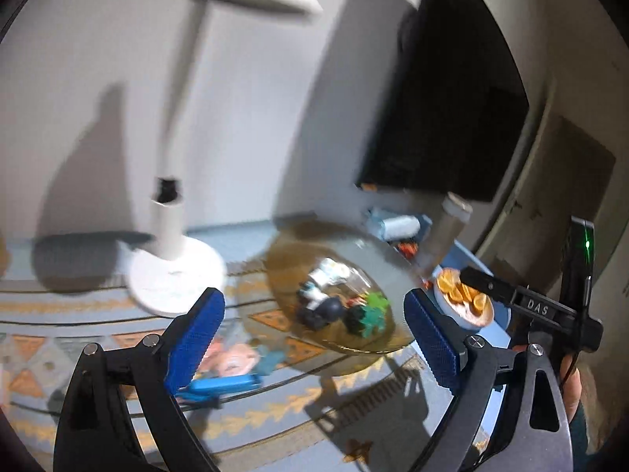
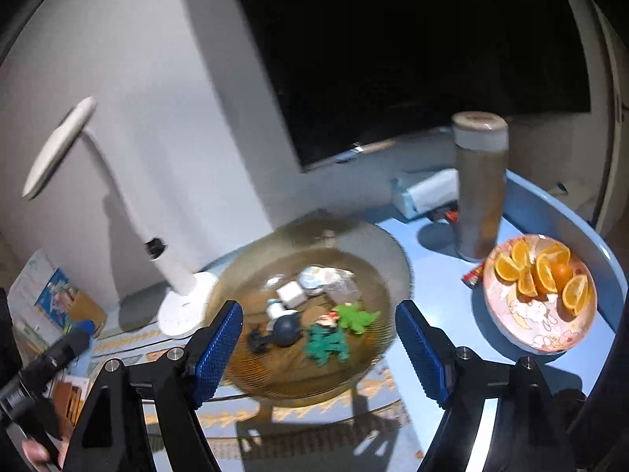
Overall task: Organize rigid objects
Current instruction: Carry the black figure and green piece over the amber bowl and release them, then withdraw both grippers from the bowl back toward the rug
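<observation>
Ribbed amber glass bowl (image 2: 365,358) of small toys (image 2: 326,344) sits mid-table on the blue tabletop (image 2: 440,295), white desk lamp base (image 2: 179,314) touching its left rim, pink orange-slice plate (image 2: 511,326) right. Left gripper (image 1: 314,338) and right gripper (image 2: 318,350) spread wide, empty, hovering before bowl.

I see a pale wall (image 2: 149,90) behind my table (image 2: 546,212). The table is light blue, and a cloth (image 1: 275,405) with orange shapes lies on part of it. A big black screen (image 2: 412,51) stands at the back. A white lamp (image 1: 175,212) stands beside it and throws dark shadows on the wall.
</observation>
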